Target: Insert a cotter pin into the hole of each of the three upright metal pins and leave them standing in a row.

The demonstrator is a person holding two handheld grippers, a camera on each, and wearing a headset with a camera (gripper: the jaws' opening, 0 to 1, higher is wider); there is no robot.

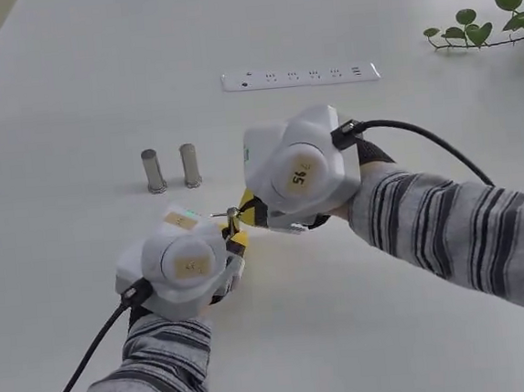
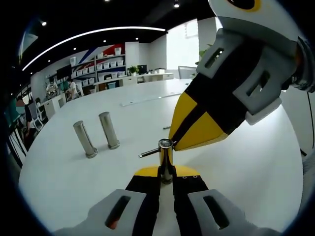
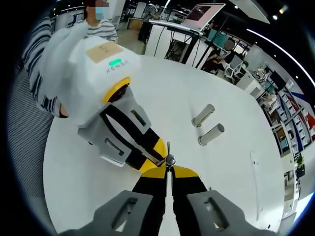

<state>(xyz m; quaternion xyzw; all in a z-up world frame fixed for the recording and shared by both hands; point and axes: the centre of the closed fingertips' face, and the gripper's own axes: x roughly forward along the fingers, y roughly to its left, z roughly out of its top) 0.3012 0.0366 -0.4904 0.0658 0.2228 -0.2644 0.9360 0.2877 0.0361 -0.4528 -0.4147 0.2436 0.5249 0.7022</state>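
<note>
left tool (image 1: 237, 240), right tool (image 1: 247, 206) tips meet | two metal pins (image 1: 153, 171) (image 1: 190, 165) upright beyond

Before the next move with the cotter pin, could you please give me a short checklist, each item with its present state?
1. Left gripper shut on the held metal pin, pin upright: ok.
2. Right gripper shut on the cotter pin: ok.
3. Cotter pin through the hole: ok; its end sticks out on the far side of the pin.
4. Cotter pin pushed fully home: cannot tell.
5. The two other metal pins standing upright side by side: ok.
6. Cotter pins in those two: not ok; none is seen.
7. Bare table beside them for the third pin: ok.
</note>
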